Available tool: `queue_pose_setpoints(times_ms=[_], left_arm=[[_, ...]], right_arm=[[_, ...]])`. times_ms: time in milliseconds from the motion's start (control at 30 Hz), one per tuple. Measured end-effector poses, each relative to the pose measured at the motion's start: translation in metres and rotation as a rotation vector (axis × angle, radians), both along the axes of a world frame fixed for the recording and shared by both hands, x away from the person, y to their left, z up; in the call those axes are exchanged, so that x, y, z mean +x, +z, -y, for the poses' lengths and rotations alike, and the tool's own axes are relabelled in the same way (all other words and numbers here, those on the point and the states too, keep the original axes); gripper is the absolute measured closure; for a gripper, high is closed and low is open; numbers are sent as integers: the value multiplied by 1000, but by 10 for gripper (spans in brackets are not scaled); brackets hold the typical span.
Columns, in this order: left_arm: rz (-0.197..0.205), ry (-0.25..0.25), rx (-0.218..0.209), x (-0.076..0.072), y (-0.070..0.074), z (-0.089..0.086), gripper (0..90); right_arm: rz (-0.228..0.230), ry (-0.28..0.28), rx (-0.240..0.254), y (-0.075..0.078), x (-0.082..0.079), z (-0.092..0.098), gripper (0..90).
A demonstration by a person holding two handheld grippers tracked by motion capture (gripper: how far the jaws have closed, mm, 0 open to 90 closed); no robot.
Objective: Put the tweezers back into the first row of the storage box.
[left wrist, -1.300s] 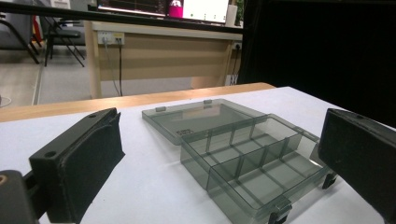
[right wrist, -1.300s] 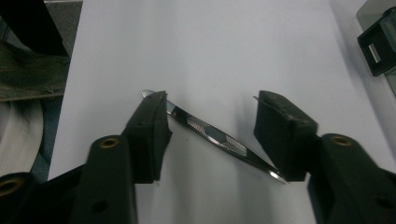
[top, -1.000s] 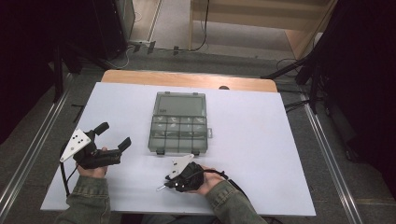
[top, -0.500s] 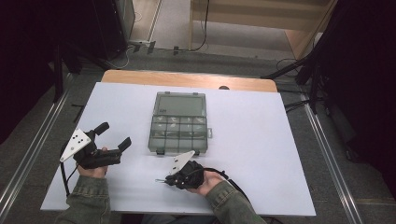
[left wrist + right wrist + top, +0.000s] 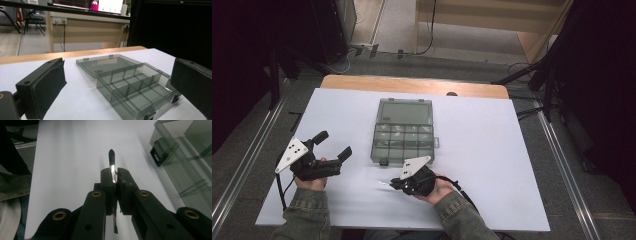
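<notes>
A smoky clear compartment box (image 5: 404, 132) lies open on the white table (image 5: 492, 150), lid folded flat toward the far side; its compartments (image 5: 136, 87) look empty. My right gripper (image 5: 114, 173) is shut on a thin metal strip (image 5: 111, 157) with a pointed tip that sticks out past the jaws. In the high view that gripper (image 5: 394, 184) points left, just in front of the box's near edge. My left gripper (image 5: 333, 143) stands open at the table's left, aimed at the box, nothing between its pads (image 5: 47, 87).
A wooden strip (image 5: 412, 86) runs along the table's far edge. Beyond it stand a desk (image 5: 87, 27) and dark curtains. A black latch (image 5: 158, 153) juts from the box's near corner beside my right gripper.
The right gripper has shifted a little left and toward the person with the strip held in it. The left gripper has stayed put.
</notes>
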State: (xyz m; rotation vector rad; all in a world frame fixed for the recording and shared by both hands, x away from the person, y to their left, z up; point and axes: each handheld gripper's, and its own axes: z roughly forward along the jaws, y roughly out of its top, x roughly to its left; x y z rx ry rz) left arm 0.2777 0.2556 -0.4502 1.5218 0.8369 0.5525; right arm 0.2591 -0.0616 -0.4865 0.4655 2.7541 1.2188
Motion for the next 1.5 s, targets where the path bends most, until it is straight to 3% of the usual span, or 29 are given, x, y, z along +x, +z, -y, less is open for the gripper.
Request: queue_pose_setpoints(times_ms=[200,233,433,767,1500], left_arm=[[4,5,-6,0,0,-1,0],[4,7,-7,0,0,-1,0],[5,10,-9,0,0,-2,0],[3,10,-13,1,0,-2,0],[-3,-1,-23,3,0,-2,0]], right_arm=[[9,-27,37,7,6,8,860],[9,-31,70,12,9,11,860],[38,-51,128,27,17,16,860],[60,-89,141,38,32,25,860],[94,-182,162,36,70,27,860]])
